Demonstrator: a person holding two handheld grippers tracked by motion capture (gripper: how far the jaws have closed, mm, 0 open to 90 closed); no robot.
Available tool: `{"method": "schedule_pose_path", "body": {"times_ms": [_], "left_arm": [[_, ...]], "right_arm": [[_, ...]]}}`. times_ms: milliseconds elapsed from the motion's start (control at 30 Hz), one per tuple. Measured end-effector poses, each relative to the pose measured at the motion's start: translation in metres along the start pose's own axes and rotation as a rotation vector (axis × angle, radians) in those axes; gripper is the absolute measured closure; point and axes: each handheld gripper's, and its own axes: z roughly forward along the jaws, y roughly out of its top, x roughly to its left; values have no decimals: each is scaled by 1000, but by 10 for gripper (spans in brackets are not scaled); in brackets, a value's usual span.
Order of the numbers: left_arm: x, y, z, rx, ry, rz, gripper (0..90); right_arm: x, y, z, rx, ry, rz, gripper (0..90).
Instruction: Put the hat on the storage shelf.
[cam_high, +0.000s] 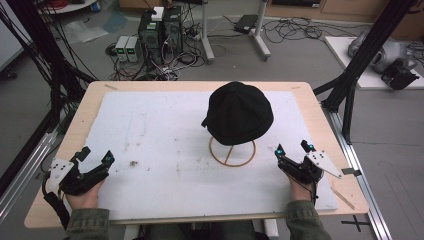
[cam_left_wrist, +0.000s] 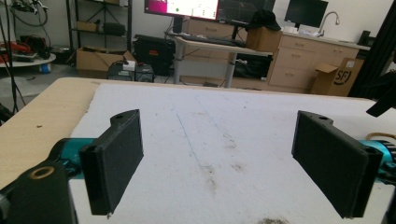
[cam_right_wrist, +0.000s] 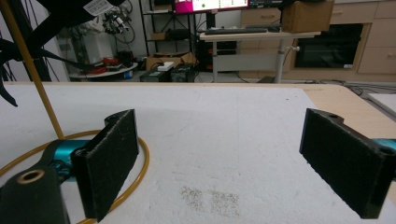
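Two claws logged, both at rest on the surface (cam_high: 320, 125). Left claw (cam_high: 95, 156): near-left corner, jaws spread wide, nothing btwn them. Right claw (cam_high: 293, 148): near-right, jaws likewise released, just beside the stand's ring base (cam_high: 232, 152). We note one black cap (cam_high: 239, 113) perched atop a yellow wire stand, centre-right on the white foam sheet (cam_high: 160, 150), apart from both claws.
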Motion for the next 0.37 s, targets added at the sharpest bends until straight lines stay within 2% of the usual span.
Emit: {"method": "schedule_pose_path", "body": {"times_ms": [133,233,367], "left_arm": [[1,0,4,20,-31,-11,164],[2,0,7,48,-56,-2,162],[3,-1,13,137,-116,-33,178]], "right_arm": [[-2,0,-1,2,-1,-4,111],[-3,0,-3,1,-2,-1,111],[-4,0,-4,6,-3,3,111]]}}
